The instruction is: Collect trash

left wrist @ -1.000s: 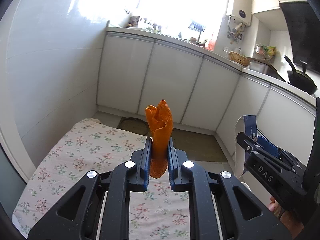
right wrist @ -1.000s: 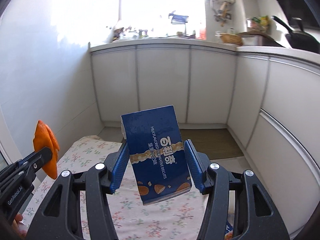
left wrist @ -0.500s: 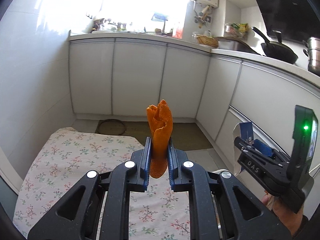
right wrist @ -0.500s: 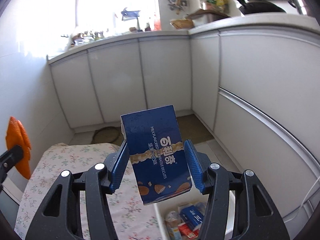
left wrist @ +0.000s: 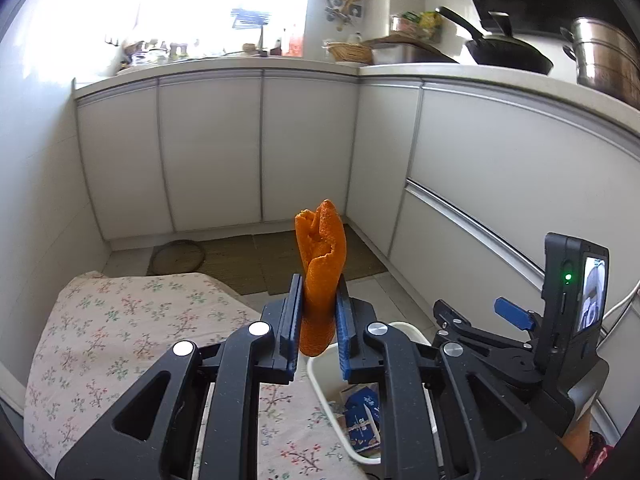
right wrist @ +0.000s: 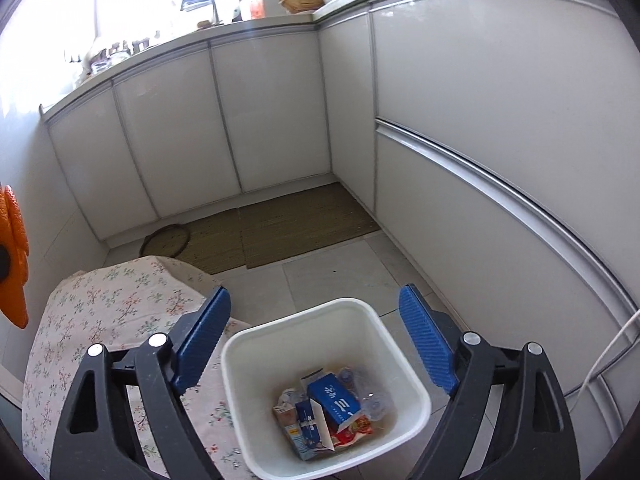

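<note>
Since a second ago the blue biscuit box [right wrist: 335,399] has left the right claw [right wrist: 316,338] and now lies inside the white trash bin [right wrist: 248,396], and both views have swung from the flowered table toward the bin and the right-hand cabinets.

The white cabinets [right wrist: 480,128] run along the far wall and down the right side, under a pale counter [left wrist: 460,74] carrying a black pan [left wrist: 508,54] and a steel pot [left wrist: 604,60]. A brown woven mat [right wrist: 296,220] lies on the tiled floor in front of the far cabinets. At near left is the table covered by a floral cloth [right wrist: 116,304], its right edge just beside the bin.

The bin stands on the floor, square with rounded corners, directly below the right claw. In its bottom lies a small heap of packaging: the blue biscuit box tilted on top, another blue-and-white carton [right wrist: 310,426] near it, a red wrapper [right wrist: 352,430] and some clear plastic [right wrist: 370,394] at the right. In the left wrist view only the bin's left wall [left wrist: 324,380] and a blue carton [left wrist: 362,412] inside it show behind the fingers.

The right claw's jaws are opening, wide apart, nothing between them.

The left claw [left wrist: 318,330] is clenched on a piece of orange peel [left wrist: 322,276], which stands upright between the blue pads, above the near left rim of the bin; it shows at the left edge of the right wrist view [right wrist: 14,256].
</note>
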`<state>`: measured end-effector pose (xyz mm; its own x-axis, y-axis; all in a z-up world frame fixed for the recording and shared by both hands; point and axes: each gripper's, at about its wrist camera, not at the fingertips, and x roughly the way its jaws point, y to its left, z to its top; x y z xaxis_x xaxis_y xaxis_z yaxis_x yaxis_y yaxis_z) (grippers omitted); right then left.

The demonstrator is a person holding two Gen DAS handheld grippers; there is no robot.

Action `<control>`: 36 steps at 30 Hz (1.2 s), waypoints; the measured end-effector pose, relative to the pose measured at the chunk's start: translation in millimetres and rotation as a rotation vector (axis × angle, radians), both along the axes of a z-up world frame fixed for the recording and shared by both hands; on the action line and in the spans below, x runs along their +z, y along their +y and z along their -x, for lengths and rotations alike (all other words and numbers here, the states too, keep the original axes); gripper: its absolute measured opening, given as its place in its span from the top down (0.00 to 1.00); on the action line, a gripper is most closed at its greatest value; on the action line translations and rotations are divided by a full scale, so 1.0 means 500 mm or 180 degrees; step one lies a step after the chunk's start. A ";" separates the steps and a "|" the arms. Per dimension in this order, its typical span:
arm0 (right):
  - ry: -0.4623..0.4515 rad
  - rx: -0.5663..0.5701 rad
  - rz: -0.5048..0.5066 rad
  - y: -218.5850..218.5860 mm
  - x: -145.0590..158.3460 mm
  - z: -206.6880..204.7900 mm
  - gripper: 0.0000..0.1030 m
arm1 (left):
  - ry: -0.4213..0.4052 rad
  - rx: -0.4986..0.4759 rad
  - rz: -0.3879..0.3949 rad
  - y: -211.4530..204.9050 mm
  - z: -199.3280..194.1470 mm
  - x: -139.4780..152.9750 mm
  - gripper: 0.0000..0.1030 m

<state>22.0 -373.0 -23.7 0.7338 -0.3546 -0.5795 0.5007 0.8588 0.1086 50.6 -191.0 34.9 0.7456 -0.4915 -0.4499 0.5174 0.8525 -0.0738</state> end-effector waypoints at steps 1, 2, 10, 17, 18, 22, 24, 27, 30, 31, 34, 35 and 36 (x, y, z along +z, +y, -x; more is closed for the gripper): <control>-0.0015 -0.0055 -0.0020 -0.017 -0.002 0.012 0.18 | 0.0001 -0.0031 -0.0019 -0.013 0.001 -0.002 0.85; -0.0024 -0.0107 -0.0030 -0.030 -0.004 0.022 0.18 | 0.0011 -0.0075 -0.0042 -0.030 0.001 -0.004 0.85; -0.0041 -0.0395 -0.0024 -0.112 -0.021 0.091 0.14 | 0.0204 -0.0338 -0.0156 -0.148 -0.003 -0.040 0.84; -0.0126 -0.0699 -0.0081 -0.168 -0.030 0.149 0.10 | 0.0257 -0.0376 -0.0440 -0.234 -0.003 -0.069 0.53; -0.0155 -0.0730 -0.0075 -0.174 -0.029 0.158 0.10 | 0.0245 -0.0354 -0.0446 -0.236 0.001 -0.069 0.41; -0.0390 -0.0838 0.0019 -0.173 -0.001 0.193 0.09 | 0.0129 -0.0313 -0.0444 -0.234 0.020 -0.060 0.14; -0.0535 -0.0881 0.0077 -0.162 0.019 0.205 0.07 | 0.0071 -0.0298 -0.0451 -0.229 0.029 -0.053 0.12; -0.0774 -0.0832 0.0143 -0.137 0.049 0.224 0.07 | -0.0031 -0.0217 -0.0361 -0.205 0.043 -0.029 0.07; -0.0925 -0.0809 0.0260 -0.106 0.077 0.237 0.07 | -0.0212 -0.0169 -0.0098 -0.161 0.071 0.015 0.07; -0.0966 -0.0801 0.0343 -0.088 0.090 0.244 0.07 | -0.0277 -0.0118 0.0026 -0.139 0.083 0.034 0.07; -0.1029 -0.0736 0.0413 -0.053 0.117 0.258 0.07 | -0.0351 0.0181 0.0433 -0.076 0.107 0.072 0.07; -0.1040 -0.0717 0.0396 -0.046 0.123 0.260 0.07 | -0.0330 0.0173 0.0487 -0.061 0.111 0.081 0.07; -0.1040 -0.0713 0.0381 -0.036 0.131 0.262 0.07 | -0.0297 0.0150 0.0435 -0.051 0.109 0.089 0.07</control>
